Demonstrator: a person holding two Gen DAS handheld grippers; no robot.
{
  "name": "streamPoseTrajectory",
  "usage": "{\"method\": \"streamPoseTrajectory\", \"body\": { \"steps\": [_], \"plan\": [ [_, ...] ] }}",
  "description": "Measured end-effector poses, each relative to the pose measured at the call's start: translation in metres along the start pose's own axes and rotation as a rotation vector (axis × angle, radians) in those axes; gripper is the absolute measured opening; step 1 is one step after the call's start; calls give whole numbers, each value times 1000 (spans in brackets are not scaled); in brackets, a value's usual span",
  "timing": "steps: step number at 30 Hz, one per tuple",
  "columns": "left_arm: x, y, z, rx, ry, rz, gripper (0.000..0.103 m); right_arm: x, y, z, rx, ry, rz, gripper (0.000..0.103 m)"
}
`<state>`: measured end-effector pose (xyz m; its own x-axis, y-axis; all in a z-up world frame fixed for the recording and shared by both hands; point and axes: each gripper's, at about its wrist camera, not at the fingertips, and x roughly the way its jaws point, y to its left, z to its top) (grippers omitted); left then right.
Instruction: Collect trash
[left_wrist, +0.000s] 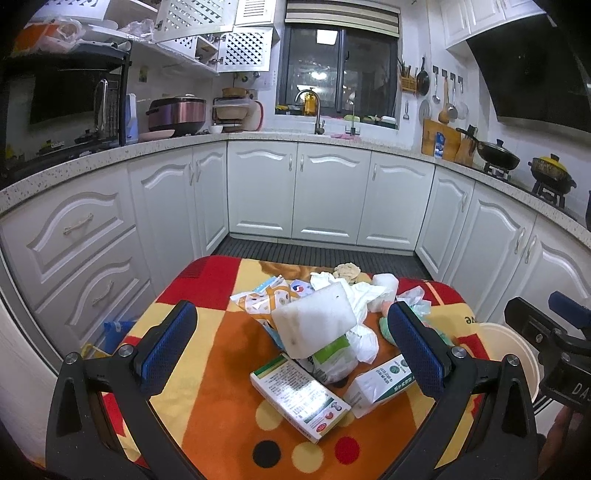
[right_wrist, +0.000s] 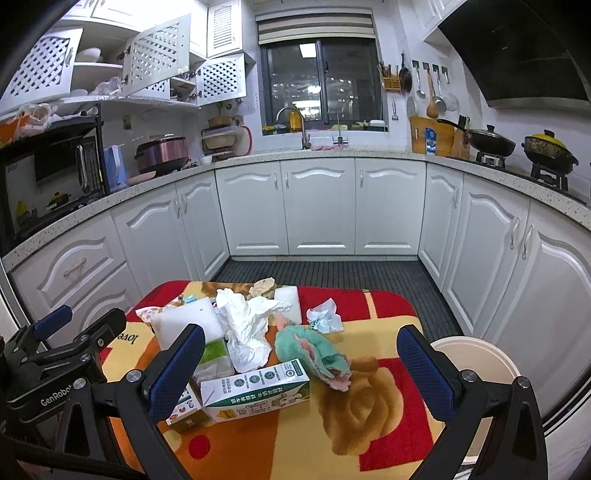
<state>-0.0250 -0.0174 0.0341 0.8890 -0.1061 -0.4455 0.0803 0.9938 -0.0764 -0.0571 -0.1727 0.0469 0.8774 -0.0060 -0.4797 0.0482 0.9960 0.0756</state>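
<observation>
A heap of trash lies on a table with a bright patterned cloth (left_wrist: 221, 369) (right_wrist: 369, 424). It holds a white foam block (left_wrist: 314, 321) (right_wrist: 184, 321), crumpled white paper (right_wrist: 247, 332), a green-and-white carton (right_wrist: 255, 391) (left_wrist: 384, 380), a flat medicine box (left_wrist: 299, 395), a teal-and-pink rag (right_wrist: 314, 350) and a small wrapper wad (right_wrist: 325, 317). My left gripper (left_wrist: 291, 339) is open, hovering over the near side of the heap. My right gripper (right_wrist: 299, 365) is open above the carton and rag, holding nothing.
A cream bin (right_wrist: 476, 362) (left_wrist: 509, 354) stands at the table's right edge. White kitchen cabinets (left_wrist: 332, 192) line three sides around a dark ribbed floor (right_wrist: 332, 273). The other gripper shows at each view's edge, my right one in the left wrist view (left_wrist: 554, 332).
</observation>
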Motion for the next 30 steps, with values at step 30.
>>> {"method": "streamPoseTrajectory", "body": {
  "steps": [30],
  "plan": [
    [-5, -1, 6, -2, -21, -2, 103, -4, -4, 7, -1, -28, -22, 103]
  ]
}}
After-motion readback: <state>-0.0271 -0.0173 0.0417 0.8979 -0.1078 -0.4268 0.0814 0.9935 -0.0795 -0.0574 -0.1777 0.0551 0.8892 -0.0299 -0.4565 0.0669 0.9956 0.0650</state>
